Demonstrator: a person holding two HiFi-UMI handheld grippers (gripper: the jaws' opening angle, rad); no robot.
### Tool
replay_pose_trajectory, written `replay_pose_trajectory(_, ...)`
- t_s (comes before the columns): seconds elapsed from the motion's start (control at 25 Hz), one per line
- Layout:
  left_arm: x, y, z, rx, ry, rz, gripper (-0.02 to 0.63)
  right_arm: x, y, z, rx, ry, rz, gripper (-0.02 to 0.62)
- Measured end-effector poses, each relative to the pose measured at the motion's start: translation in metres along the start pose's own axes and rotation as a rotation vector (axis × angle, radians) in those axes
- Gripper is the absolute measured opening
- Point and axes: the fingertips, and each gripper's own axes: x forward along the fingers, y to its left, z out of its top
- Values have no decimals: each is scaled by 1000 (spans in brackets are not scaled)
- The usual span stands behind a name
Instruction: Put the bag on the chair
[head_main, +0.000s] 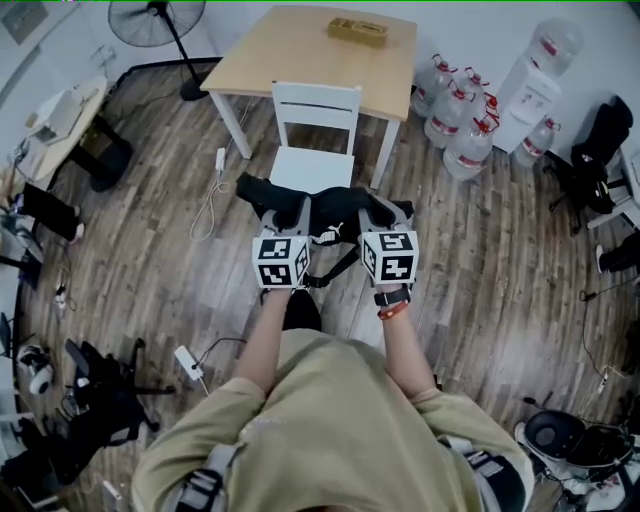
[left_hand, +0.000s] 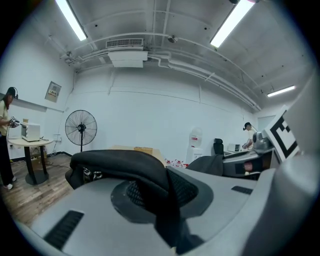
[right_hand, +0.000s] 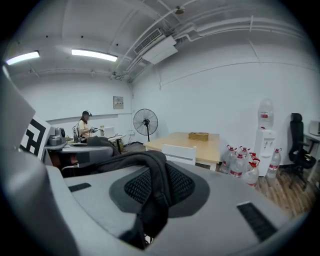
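A black bag (head_main: 335, 212) hangs between my two grippers, just in front of the white chair (head_main: 315, 105) and over the front edge of its seat. The left gripper (head_main: 290, 218) is shut on a black strap of the bag (left_hand: 127, 162), which runs between its jaws. My right gripper (head_main: 385, 215) is shut on another black strap of the bag (right_hand: 152, 172). The chair (right_hand: 179, 153) shows beyond the right gripper (right_hand: 155, 202), with the left gripper (left_hand: 167, 205) level beside it. The bag's lower part is hidden behind the marker cubes.
A wooden table (head_main: 290, 50) with a small box (head_main: 357, 31) stands behind the chair. Several water bottles (head_main: 455, 115) and a dispenser (head_main: 530, 95) stand at the right. A fan (head_main: 160, 20) is at the back left, and a white cable (head_main: 212, 190) lies left of the chair.
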Motion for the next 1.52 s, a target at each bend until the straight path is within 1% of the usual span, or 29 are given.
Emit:
replay_pose_trajectory(0.16,43,46,13,-42,-16,-5,83,57,0,19,-19,12,6,81)
replay_pose_trajectory(0.28,77,79,24,-73,-10,-16,84,98,0,36,-36,24,3,81)
replay_pose_trajectory(0.52,137,144,46,-88,2,-15,84,181,2,66,-29,63,-3,81)
replay_pose_trajectory(0.76,188,198,49,-107,17,-17,83,254,3,78,-14,87,-29,81)
replay_pose_trajectory(0.88,211,208,44,-120,36,-29,83,279,-7,76,14,93,-59,81)
replay_pose_trajectory(1.04,245,212,21,-143,116,-70,81,308,-28,56,67,144,-85,81)
replay_pose_trajectory(1.24,286,221,2,-176,146,-46,81,348,-52,42,80,185,-60,81)
replay_pose_trajectory(1.4,319,233,-8,-213,187,-23,78,382,-66,37,151,212,-56,81)
replay_pose_trajectory(1.52,336,239,-19,-222,215,-1,78,403,-76,25,190,246,-34,81)
